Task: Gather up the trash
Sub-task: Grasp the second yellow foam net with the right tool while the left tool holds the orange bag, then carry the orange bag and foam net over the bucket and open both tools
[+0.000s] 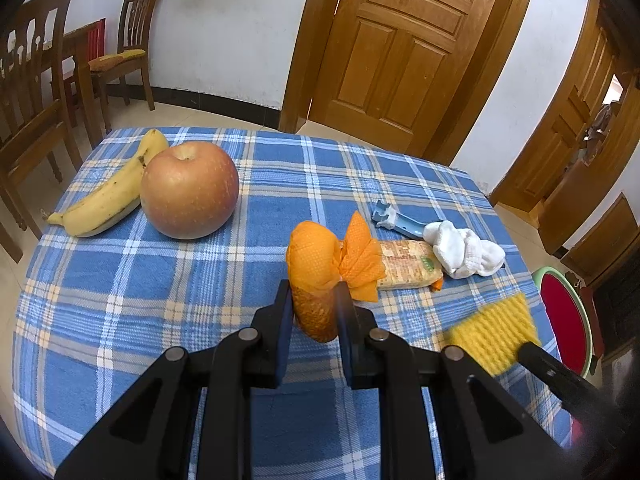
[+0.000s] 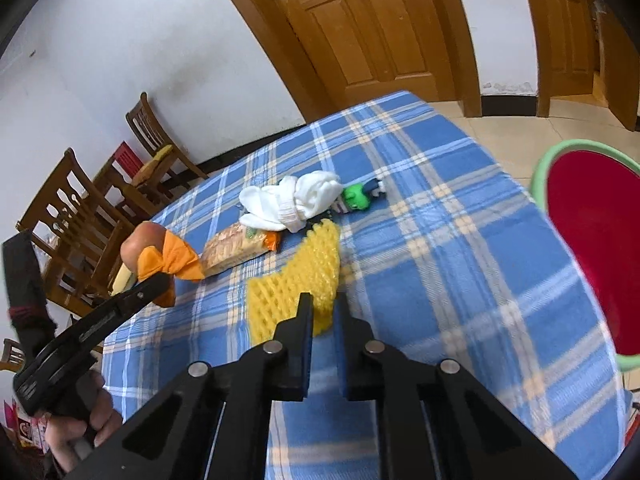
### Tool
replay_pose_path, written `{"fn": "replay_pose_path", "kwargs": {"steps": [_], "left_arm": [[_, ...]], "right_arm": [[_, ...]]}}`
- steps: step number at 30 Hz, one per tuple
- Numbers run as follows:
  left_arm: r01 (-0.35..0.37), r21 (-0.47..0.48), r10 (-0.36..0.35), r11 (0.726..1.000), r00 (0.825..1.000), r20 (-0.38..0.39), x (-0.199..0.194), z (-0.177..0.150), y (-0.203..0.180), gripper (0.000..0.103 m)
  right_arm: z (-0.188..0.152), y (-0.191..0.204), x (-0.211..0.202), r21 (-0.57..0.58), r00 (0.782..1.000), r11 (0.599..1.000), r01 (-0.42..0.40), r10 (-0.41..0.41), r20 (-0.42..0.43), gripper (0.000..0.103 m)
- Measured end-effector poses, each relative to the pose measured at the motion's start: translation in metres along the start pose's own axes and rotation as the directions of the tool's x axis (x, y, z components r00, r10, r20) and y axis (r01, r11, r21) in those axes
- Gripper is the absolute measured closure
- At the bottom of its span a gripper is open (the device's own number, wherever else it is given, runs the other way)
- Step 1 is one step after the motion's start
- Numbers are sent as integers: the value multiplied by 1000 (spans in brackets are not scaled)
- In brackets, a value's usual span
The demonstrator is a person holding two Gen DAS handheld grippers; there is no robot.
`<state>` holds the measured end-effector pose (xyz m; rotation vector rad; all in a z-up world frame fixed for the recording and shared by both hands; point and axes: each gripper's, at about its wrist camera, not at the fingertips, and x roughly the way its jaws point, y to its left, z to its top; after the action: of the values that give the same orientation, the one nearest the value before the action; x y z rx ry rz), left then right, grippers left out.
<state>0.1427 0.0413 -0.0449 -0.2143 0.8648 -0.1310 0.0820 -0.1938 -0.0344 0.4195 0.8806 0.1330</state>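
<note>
My left gripper is shut on an orange fruit-wrap net and holds it above the blue plaid tablecloth; it also shows in the right wrist view. My right gripper is shut on a yellow foam fruit net, which shows at the lower right of the left wrist view. A snack wrapper lies on the cloth beyond the orange net. The red bin with a green rim stands beside the table at the right.
A banana and an apple lie at the table's far left. White socks, a blue clip and a green toy lie near the far right. Wooden chairs stand left; doors stand behind.
</note>
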Motion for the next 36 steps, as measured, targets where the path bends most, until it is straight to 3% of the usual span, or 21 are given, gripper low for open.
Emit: {"fn": "replay_pose_path", "kwargs": {"steps": [17, 27, 36], "left_arm": [[23, 48, -22, 999, 1000, -22, -1, -7, -22, 83], [62, 137, -58, 989, 998, -32, -14, -12, -72, 83], [135, 230, -123, 964, 990, -65, -16, -16, -134, 83]], "right_arm": [[-12, -55, -75, 100, 989, 993, 69, -81, 126, 92], [-11, -98, -104, 180, 974, 979, 96, -129, 184, 92], [-12, -137, -124, 248, 961, 963, 106, -163, 223, 92]]}}
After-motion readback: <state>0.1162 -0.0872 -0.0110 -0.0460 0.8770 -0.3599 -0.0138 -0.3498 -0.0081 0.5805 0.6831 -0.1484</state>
